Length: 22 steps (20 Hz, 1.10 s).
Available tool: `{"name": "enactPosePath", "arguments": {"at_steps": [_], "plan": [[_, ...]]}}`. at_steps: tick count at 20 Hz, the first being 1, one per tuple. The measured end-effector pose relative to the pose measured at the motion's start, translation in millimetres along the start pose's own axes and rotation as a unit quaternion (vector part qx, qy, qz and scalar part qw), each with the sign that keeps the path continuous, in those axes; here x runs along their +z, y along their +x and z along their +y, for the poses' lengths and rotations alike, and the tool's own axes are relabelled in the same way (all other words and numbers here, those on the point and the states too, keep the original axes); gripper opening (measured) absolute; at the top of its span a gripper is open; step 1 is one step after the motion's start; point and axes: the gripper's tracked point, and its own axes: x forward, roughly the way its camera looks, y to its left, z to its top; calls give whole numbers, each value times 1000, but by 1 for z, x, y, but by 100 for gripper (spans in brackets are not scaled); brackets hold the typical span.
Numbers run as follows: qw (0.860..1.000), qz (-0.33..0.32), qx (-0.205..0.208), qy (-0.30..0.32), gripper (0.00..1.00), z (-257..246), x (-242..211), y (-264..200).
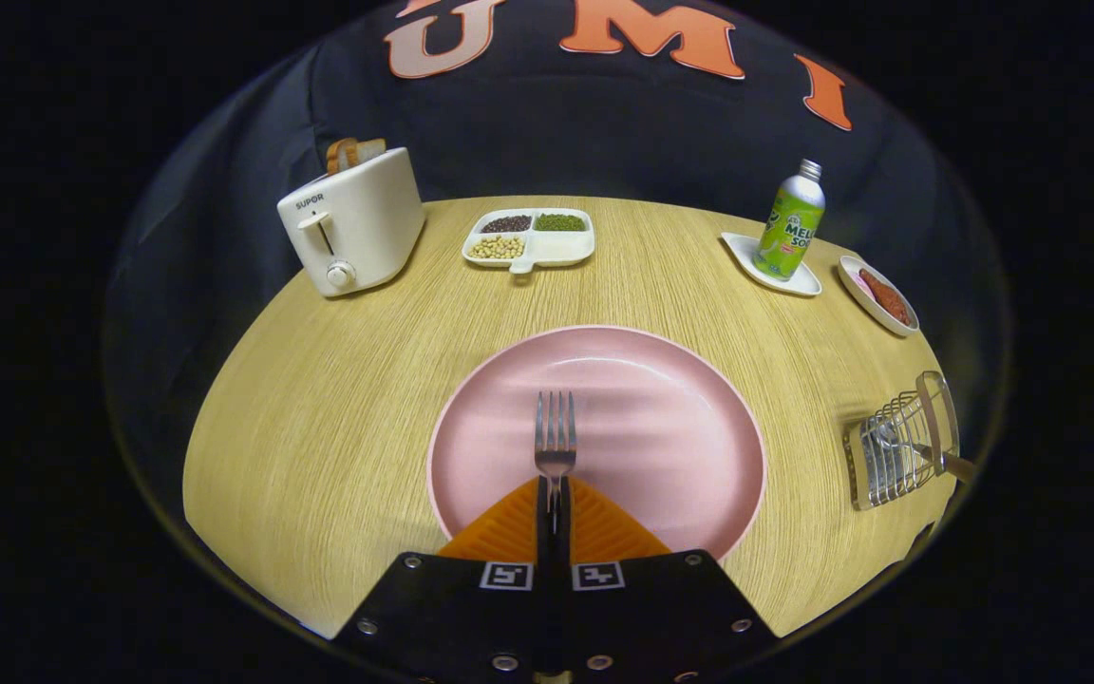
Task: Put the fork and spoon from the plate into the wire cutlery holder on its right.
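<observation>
Gripper view had the orange-fingered gripper (554, 503) clamped on the silver metal fork (555, 439) over the pink round plate (596, 437); I'd lift level, then swing right to the wire cutlery holder (898, 451).

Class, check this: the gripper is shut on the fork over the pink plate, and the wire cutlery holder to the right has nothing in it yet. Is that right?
Not quite. The gripper view shows the gripper shut on the fork over the pink plate, but the wire cutlery holder already has a utensil in it.
</observation>
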Motion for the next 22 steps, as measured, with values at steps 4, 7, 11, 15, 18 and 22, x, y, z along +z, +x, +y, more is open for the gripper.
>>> {"name": "enactPosePath", "arguments": {"at_steps": [4, 7, 11, 15, 18, 22], "plan": [[1000, -6, 9, 5, 1, -15, 10, -21], [1000, -16, 6, -1, 1, -36, 24, -39], [999, -29, -2, -20, 1, -67, 44, -67], [999, -25, -9, -41, 1, -104, 56, -92], [998, -14, -19, -58, 1, -131, 58, -109], [996, 10, -44, -80, 1, -177, 60, -128]]}}
